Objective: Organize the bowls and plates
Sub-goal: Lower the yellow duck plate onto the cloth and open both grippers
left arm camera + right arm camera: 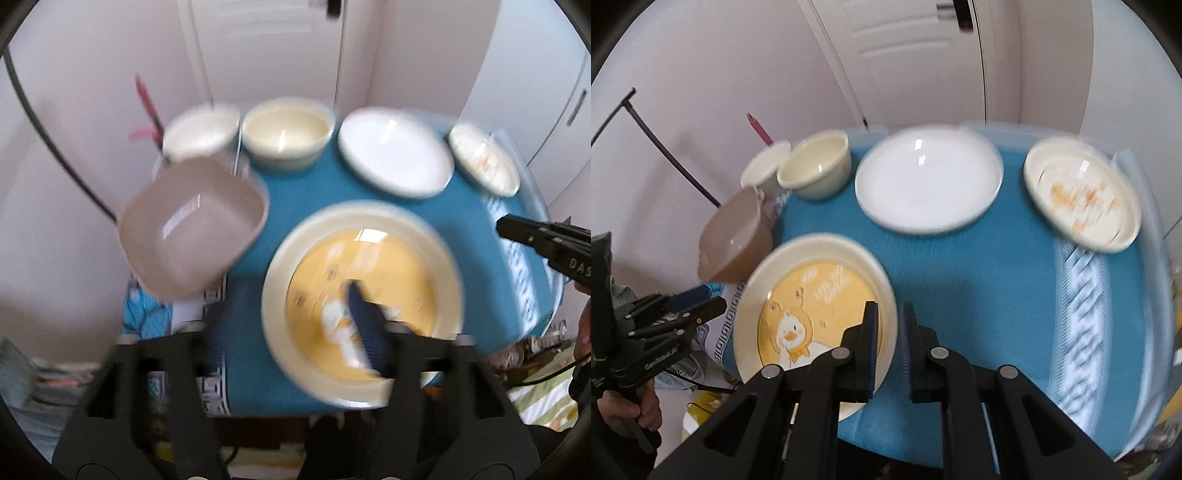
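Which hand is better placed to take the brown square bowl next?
Left, probably. The left tongs stand open close beside the brown bowl; the right tongs are shut and sit across the yellow plate from it.

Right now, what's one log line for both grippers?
left gripper: open, empty | right gripper: shut on duck plate rim

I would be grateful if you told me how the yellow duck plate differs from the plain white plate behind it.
The yellow duck plate has a cream rim and a yellow centre with a cartoon duck; the plain white plate has no pattern. The duck plate lies at the near edge of the blue cloth, the white plate in the far row. Both are round, empty and unstacked.
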A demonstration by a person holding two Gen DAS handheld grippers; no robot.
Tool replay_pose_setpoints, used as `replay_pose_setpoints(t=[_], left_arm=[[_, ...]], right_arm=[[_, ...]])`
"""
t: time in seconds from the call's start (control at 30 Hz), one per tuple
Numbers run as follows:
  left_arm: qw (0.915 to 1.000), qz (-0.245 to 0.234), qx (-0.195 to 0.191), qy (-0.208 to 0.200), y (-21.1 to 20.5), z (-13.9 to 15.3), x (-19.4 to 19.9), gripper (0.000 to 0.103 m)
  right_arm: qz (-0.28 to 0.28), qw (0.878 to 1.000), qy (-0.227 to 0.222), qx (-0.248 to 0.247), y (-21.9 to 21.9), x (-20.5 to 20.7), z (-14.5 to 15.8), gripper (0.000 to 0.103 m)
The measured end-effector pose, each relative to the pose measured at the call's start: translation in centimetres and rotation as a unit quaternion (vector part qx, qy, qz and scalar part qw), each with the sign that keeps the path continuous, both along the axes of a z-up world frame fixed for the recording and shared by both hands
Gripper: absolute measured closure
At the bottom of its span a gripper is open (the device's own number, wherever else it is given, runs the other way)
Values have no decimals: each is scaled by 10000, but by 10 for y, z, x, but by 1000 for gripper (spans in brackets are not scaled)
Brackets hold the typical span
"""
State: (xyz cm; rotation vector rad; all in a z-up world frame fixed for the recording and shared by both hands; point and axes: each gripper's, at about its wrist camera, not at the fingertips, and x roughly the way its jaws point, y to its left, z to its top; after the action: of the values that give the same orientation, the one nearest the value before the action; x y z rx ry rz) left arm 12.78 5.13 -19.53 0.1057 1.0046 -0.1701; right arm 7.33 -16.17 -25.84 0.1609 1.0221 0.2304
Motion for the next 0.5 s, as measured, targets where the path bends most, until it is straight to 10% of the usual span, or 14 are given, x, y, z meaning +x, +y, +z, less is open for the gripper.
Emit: replay_pose_setpoints(t=[0.1, 0.2, 0.5], left_arm=[[9988, -27, -22, -490, -19, 32, -1, 8], [9975, 21, -155, -685, -44, 56, 8, 2], [9916, 669, -942, -581, -81, 82, 59, 2]], right_arm=[[20, 9997, -243, -23, -14, -4, 24, 82], [63, 9988, -489, 34, -34, 0, 47, 6], [582, 9945, -856, -170, -95, 59, 101, 0]])
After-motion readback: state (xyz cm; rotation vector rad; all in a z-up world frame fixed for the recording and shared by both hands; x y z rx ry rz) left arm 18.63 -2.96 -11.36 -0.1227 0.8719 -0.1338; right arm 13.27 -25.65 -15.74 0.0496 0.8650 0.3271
